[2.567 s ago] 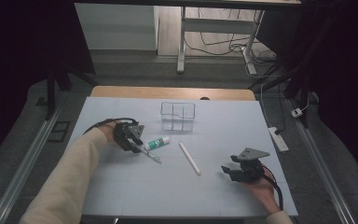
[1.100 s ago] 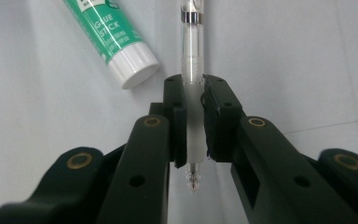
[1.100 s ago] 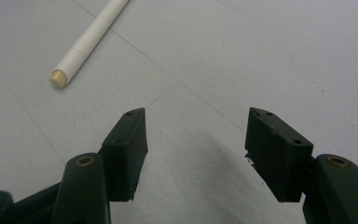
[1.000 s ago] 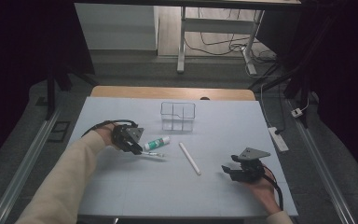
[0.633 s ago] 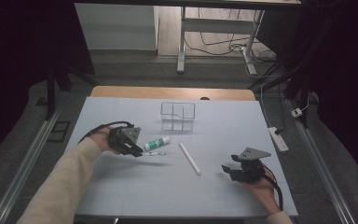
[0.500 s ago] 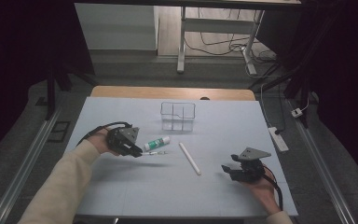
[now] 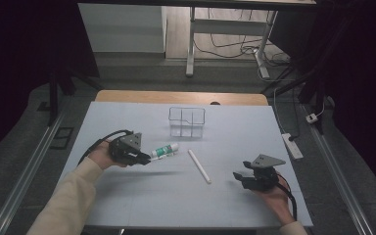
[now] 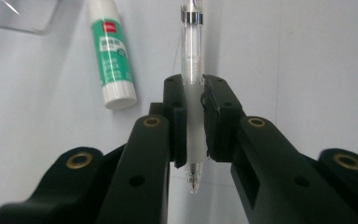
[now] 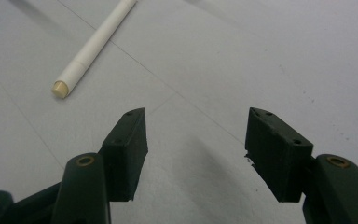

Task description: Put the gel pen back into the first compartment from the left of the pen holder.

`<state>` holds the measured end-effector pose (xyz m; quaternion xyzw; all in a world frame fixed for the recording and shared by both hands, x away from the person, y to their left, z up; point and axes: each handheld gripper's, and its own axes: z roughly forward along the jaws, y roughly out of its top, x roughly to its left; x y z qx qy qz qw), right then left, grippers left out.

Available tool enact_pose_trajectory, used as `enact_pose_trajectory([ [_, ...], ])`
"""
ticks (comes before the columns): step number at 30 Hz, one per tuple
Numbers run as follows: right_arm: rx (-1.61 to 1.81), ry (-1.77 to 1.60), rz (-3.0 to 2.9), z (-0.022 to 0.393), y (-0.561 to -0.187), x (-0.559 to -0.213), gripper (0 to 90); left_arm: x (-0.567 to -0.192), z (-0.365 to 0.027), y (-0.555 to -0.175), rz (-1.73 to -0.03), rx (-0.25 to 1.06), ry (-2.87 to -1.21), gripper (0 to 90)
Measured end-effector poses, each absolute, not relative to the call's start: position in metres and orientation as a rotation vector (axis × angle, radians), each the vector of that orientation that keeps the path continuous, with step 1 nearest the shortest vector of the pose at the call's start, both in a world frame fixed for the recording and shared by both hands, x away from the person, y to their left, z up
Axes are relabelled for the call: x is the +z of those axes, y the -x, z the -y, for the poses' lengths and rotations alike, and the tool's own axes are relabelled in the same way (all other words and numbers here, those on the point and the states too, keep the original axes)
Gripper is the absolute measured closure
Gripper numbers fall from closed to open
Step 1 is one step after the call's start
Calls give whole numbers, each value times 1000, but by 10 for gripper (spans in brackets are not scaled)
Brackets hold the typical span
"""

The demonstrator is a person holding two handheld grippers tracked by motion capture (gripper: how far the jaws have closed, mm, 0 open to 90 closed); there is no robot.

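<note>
Looks like a lab or recording workspace: pale sheet-covered table (image 7: 127, 205) ringed by dark curtains. Beyond the table, bare floor with loose cables (image 7: 230, 46) and a metal desk frame (image 7: 191, 44); right of the table, a power strip (image 7: 293, 145); metal rails (image 7: 24, 176) alongside.

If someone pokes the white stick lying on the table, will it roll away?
Probably. The white stick looks round and smooth, so a sideways nudge would likely send it rolling across the flat table. Pushed end-on, it would more likely slide. It looks straight and stiff, so it shouldn't bend.
</note>
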<state>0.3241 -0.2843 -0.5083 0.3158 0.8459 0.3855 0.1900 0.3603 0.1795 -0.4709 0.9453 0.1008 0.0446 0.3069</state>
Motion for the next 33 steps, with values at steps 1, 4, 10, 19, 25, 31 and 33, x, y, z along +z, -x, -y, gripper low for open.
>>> enact_pose_trajectory([
  [1, 1084, -886, -2376, 284, -324, -508, 380, -470, -180, -359, -271, 128, -2489, 798],
  [4, 1082, -885, -2371, 284, -324, -508, 380, -468, -179, -357, -302, 143, -2465, 798],
  [10, 1086, -880, -2368, 284, -324, -506, 380, -467, -174, -354, -359, 159, -2451, 798],
  [19, 1076, -878, -2363, 283, -324, -506, 380, -469, -163, -352, -402, 153, -2421, 798],
  [25, 1080, -874, -2363, 283, -325, -506, 380, -467, -154, -351, -423, 158, -2403, 798],
  [31, 1097, -864, -2346, 280, -324, -504, 381, -466, -150, -351, -439, 142, -2389, 798],
  [33, 1107, -855, -2346, 278, -324, -504, 382, -467, -148, -351, -444, 139, -2390, 798],
])
